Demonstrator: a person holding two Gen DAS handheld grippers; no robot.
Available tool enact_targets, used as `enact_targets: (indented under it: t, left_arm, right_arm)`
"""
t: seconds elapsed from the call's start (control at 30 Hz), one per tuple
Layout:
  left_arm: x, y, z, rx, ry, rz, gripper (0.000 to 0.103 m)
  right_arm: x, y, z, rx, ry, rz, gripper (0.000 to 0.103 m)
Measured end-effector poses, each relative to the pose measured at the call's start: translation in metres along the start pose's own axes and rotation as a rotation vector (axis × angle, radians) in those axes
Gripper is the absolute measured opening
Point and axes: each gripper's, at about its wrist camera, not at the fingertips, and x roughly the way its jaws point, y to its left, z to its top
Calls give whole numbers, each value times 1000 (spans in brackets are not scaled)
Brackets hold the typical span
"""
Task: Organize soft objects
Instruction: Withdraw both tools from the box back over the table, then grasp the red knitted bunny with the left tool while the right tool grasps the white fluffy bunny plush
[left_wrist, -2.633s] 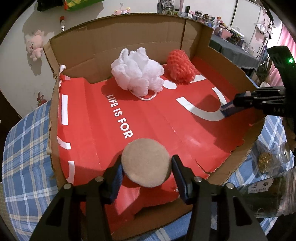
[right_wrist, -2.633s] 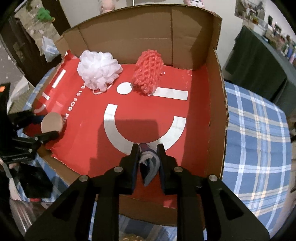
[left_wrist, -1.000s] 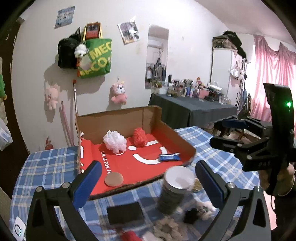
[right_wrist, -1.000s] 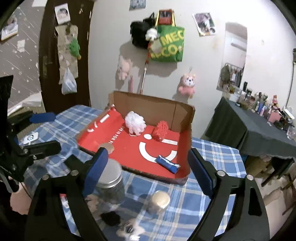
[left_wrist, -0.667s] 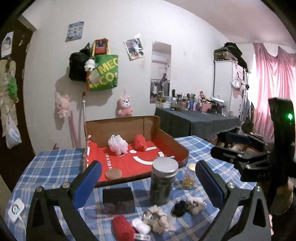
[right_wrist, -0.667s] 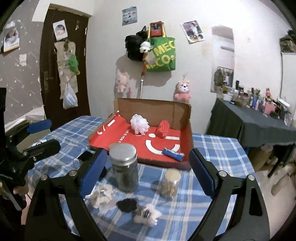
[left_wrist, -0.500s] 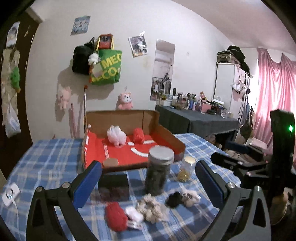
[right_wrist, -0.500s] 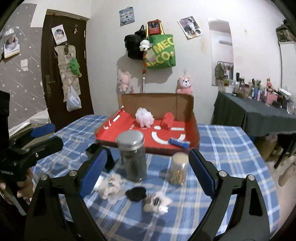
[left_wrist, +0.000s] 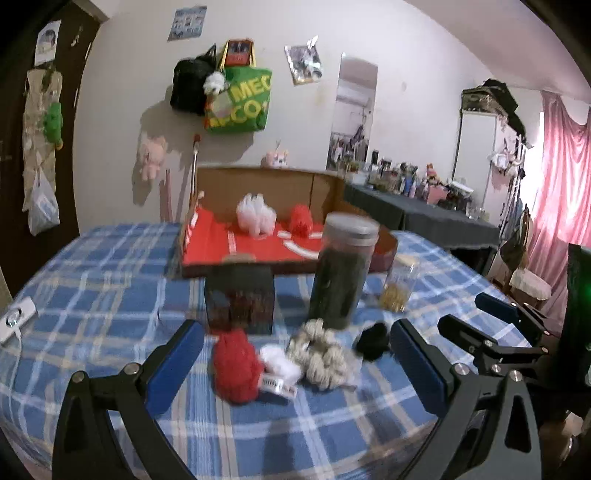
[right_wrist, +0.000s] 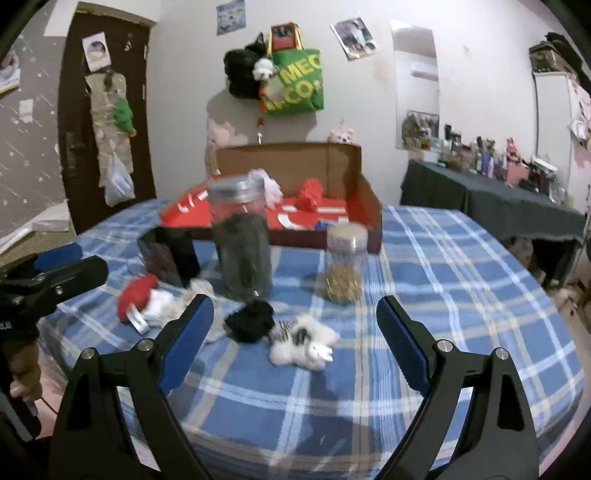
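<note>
- Soft objects, loose lot: red pompom (left_wrist: 236, 363), white tuft (left_wrist: 277, 363), beige scrunchie (left_wrist: 320, 354), black scrunchie (right_wrist: 250, 320) and zebra-striped plush piece (right_wrist: 304, 341), all on the blue plaid tablecloth (right_wrist: 461, 280) just in front of the tall dark jar (left_wrist: 343, 273).
- Handling, as you should judge it: light, squashy, non-fragile; they will flatten under the pads, so pinch each through its bulk, not by a stray loop or the tag.
- Cardboard box (left_wrist: 258, 184), behind the tall dark jar: holds a white mesh puff (left_wrist: 255, 216), a red mesh puff (left_wrist: 301, 218) and a tan round pad (left_wrist: 240, 257).
- Tall dark jar: lidded, dark contents.
- Small jar (right_wrist: 345, 264), beside the tall dark jar: golden contents.
- Left gripper (left_wrist: 295, 365): jaws wide apart, empty.
- Right gripper (right_wrist: 295, 334): jaws wide apart, empty.
</note>
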Motion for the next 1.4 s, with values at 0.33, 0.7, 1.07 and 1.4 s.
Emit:
enact_targets:
  t: [0.33,0.7,1.07,1.4]
  left_arm:
    - [34,20,-23,-55,124,65,103]
    - [59,49,-26,-133,221,75,97]
    - [72,56,-29,-134,242,69,66]
    - [60,38,-22,-61,191,36,42]
  right_arm:
    - [31,-4,-21,23,104,-1,91]
    - [58,-8,-23,36,191,10,90]
    - [69,-9,-23,11,213,7,55]
    - [51,-18,-18,51,149,30,43]
